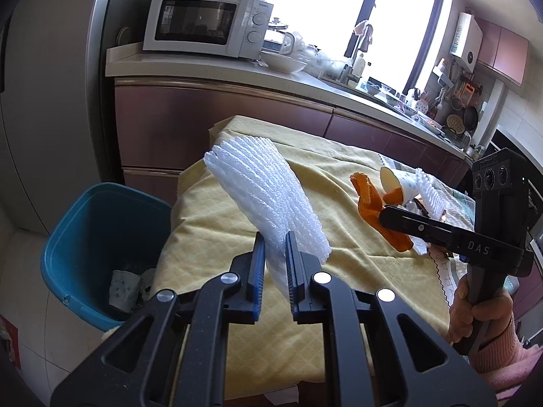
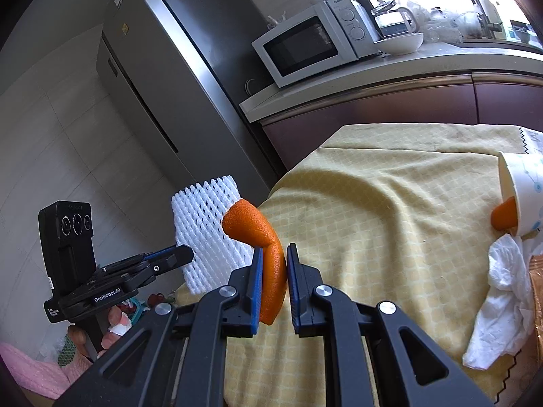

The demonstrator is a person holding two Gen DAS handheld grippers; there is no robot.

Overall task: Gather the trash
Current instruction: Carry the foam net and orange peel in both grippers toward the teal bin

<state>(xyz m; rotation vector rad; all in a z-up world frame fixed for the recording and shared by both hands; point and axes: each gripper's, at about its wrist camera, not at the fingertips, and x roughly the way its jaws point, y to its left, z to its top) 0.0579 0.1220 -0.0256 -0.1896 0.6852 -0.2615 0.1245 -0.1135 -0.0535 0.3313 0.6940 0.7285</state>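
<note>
Foam net (image 1: 268,200) in left gripper (image 1: 274,247); bin (image 1: 68,237) below-left, apparently unobstructed.

Home kitchen. White microwave (image 1: 207,25) sitting on pale surface (image 1: 203,68) above maroon cabinet fronts (image 1: 217,122); tall steel fridge (image 2: 176,78) standing beside it. Glass kettle (image 1: 281,39) and white bowl (image 1: 283,61) crowding counter near window (image 1: 322,6) (daylight glaring through). Pans and utensils hanging at far wall (image 1: 463,108); water heater (image 1: 466,40) mounted above. Blue bin (image 1: 101,254) standing on tiled floor.
</note>
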